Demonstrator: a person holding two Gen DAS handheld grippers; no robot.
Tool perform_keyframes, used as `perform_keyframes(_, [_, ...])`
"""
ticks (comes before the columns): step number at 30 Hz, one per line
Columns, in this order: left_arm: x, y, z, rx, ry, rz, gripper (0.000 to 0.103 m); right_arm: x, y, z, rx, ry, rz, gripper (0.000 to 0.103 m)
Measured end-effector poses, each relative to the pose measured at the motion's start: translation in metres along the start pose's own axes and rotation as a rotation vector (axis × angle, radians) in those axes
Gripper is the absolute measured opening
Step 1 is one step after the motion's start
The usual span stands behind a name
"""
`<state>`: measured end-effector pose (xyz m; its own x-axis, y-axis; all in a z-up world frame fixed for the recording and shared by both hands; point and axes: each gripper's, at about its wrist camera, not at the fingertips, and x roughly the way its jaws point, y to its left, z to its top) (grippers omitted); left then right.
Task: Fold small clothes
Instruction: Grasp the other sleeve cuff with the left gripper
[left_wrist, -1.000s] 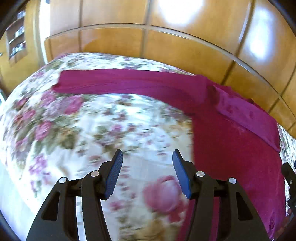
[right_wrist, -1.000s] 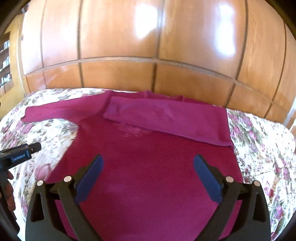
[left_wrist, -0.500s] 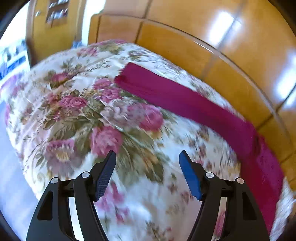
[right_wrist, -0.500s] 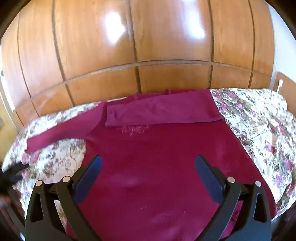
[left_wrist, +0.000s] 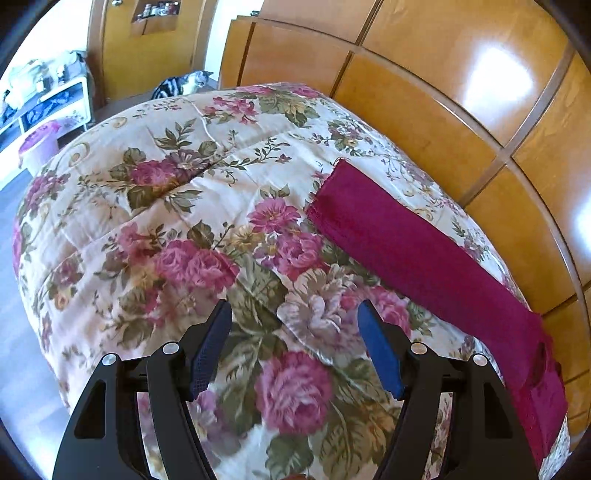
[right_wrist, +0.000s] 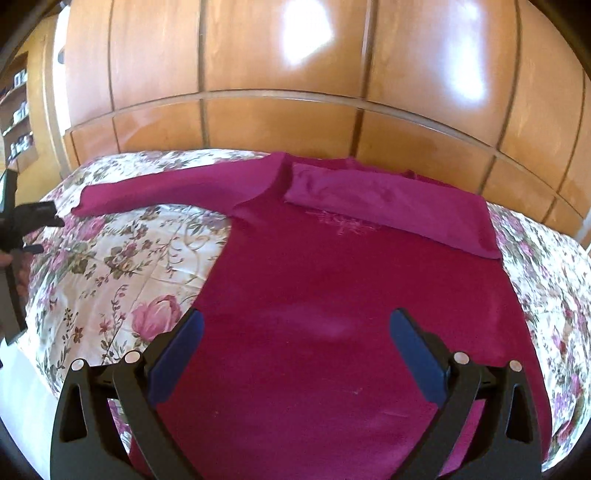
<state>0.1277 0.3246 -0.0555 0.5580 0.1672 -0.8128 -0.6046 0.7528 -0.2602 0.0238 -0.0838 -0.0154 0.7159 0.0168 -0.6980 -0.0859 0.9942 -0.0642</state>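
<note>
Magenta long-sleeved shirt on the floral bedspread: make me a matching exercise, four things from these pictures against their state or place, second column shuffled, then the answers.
Column one:
1. magenta long-sleeved shirt's left sleeve
2. shirt's right sleeve
3. left tool
4. grey striped cat

Column two:
A. folded across the chest
B. on the floor beyond the floral bedspread
C. stretched out flat, unfolded
D. open, over bare quilt near the cuff

Pairs: 1-C, 2-A, 3-D, 4-B

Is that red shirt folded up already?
Partly. One sleeve lies folded across the shirt; the other sleeve is stretched out on the bedspread.
</note>
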Motion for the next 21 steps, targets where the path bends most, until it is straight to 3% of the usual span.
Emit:
perform_keyframes(4, [0.012, -0.001, 0.005, 0.002, 0.022, 0.000, 0.070, 0.011, 0.016, 0.000, -0.071, 0.001, 0.001, 0.100])
perform_keyframes(11, [0.024, -0.017, 0.008, 0.024, 0.030, -0.039, 0.070, 0.031, 0.017, 0.004, -0.054, 0.033, 0.012, 0.100])
perform_keyframes(21, [0.026, -0.048, 0.004, 0.024, 0.038, -0.162, 0.070, 0.052, -0.042, 0.004, 0.113, 0.092, -0.043, 0.100])
